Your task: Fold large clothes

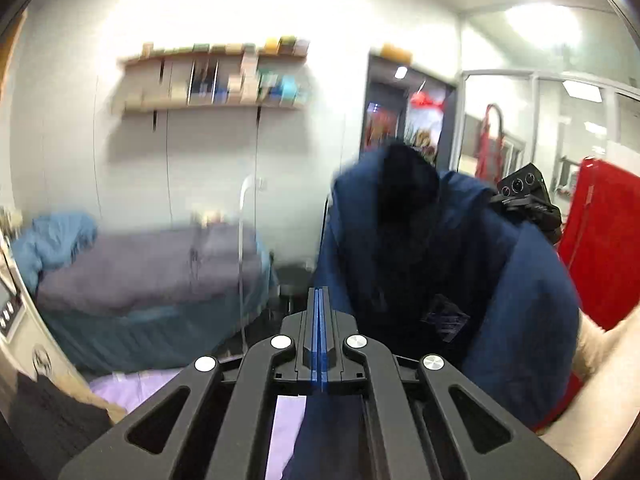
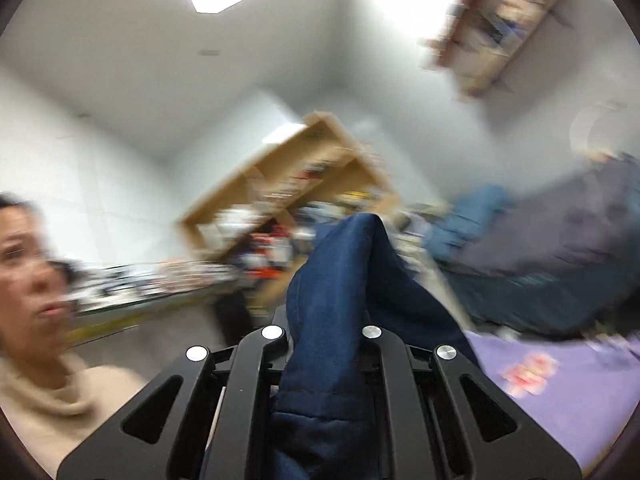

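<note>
A large navy blue jacket (image 1: pixel 500 280) hangs in the air at the right of the left wrist view, held up by the other gripper (image 1: pixel 520 196), which shows black behind its upper edge. My left gripper (image 1: pixel 319 300) has its blue pads pressed together with no cloth between the tips; dark blue cloth lies below its body. In the right wrist view my right gripper (image 2: pixel 332 320) is shut on a bunch of the navy jacket (image 2: pixel 344 280), which rises between and hides the fingers. The view is tilted and blurred.
A lilac sheet (image 2: pixel 568 384) covers the work surface below both grippers. A bed with grey and blue covers (image 1: pixel 152 276) stands behind. A wall shelf (image 1: pixel 216 76), a wooden bookcase (image 2: pixel 296 184), a red cloth (image 1: pixel 600 248) and the person (image 2: pixel 32 288) are around.
</note>
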Available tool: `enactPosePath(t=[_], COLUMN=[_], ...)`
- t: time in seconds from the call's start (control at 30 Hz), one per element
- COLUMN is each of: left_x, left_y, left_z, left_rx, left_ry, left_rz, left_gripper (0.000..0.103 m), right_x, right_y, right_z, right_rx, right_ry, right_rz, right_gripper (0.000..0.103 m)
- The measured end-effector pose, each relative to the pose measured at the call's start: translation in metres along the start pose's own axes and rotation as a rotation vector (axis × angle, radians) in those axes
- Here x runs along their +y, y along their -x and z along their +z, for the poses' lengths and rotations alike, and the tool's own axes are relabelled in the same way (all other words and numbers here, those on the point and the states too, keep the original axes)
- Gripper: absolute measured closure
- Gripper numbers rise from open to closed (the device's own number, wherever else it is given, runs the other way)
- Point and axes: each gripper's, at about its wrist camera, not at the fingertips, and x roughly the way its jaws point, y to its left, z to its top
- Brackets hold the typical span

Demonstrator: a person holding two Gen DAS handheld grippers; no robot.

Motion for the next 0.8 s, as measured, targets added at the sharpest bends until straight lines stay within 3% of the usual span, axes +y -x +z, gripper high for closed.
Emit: enactPosePath(t=[0.1,0.17,0.2,0.23,0.27,0.3,0.37,0.5,0.6,0.7,0.8], left_x=[0.029,0.044,0.047,0.049,0.051,0.054,0.063,0.091,0.096,0.108,0.11], left_y=[-0.073,-0.12,-0.144,-0.157,-0.172,-0.183,-0.199,-0.215,-0.198,-0.188,-0.179], left_z=[-0.029,-0.055,-0.072,-0.086,-0.105,-0.119,-0.147,-0.207,-0.246,-0.263,-0.272], left_rx=[0.126,0.223,0.282,0.307,0.331,0.367,0.443,0.544,0.598,0.615,0.628], left_ry=[0.065,0.079,0.077,0.09,0.11,0.138,0.211,0.321,0.39,0.431,0.436], left_rz=[0.051,0.156,0.177,0.173,0.174,0.158,0.146,0.222,0.268,0.291,0.32], left_gripper=[0.097,0.06,0.05,0.033,0.028,0.027,0.024,0.018,0.018,0.016,0.015], right_x=[-0.071,-0.123,-0.144,-0.163,-0.178,-0.187,-0.195,-0.201,-0.204,-0.185,-0.186], right_y=[-0.018,-0.032,-0.039,-0.047,-0.052,-0.054,-0.057,-0.062,-0.063,-0.066,-0.065], right_z=[-0.018,-0.042,-0.055,-0.072,-0.088,-0.103,-0.125,-0.159,-0.166,-0.162,-0.151], right_rx=[0.045,0.111,0.158,0.217,0.25,0.261,0.294,0.317,0.317,0.319,0.302], right_ry=[-0.124,-0.184,-0.205,-0.188,-0.168,-0.158,-0.165,-0.187,-0.219,-0.121,-0.038], right_rz=[-0.275,-0.529,-0.653,-0.783,-0.855,-0.905,-0.968,-0.981,-0.957,-1.041,-1.182], right_gripper=[0.089,0.082,0.08,0.07,0.052,0.045,0.032,0.028,0.025,0.024,0.021])
